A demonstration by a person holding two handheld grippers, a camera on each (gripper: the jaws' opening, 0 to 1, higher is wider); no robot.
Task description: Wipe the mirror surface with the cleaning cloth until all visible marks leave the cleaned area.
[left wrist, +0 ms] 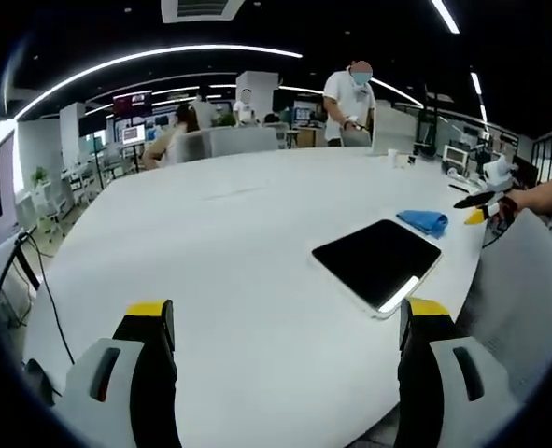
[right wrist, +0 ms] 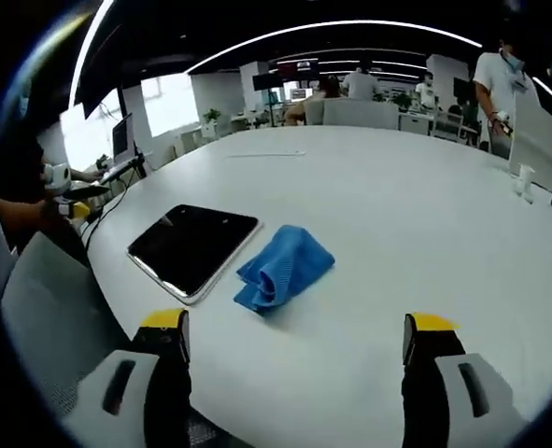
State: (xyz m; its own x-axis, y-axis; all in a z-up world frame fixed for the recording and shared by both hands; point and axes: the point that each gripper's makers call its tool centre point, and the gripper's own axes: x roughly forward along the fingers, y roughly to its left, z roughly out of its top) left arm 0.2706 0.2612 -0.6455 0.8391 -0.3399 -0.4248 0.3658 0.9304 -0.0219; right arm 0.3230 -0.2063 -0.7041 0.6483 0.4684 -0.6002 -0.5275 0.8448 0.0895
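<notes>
Fingers of the right gripper (right wrist: 294, 341) stand wide apart and grip nothing, rising above the near edge of the white desk (right wrist: 397, 215); the fingers of the left gripper (left wrist: 285, 327) are likewise spread wide and empty over the same desk. Just beyond the right gripper, slightly left of its centre line, lies the crumpled blue cleaning cloth (right wrist: 283, 268). Touching or just beside the cloth on its left rests the mirror (right wrist: 193, 246), a flat dark panel with a pale rim, close to the desk edge. In the left gripper view the mirror (left wrist: 378, 261) sits right of centre with the cloth (left wrist: 423, 221) just behind it. Farther off, people sit and stand among office furniture. Judged stage: wiping not yet begun, cloth ungrasped. Next move probably calls for lowering the right gripper onto the cloth and closing on it.
</notes>
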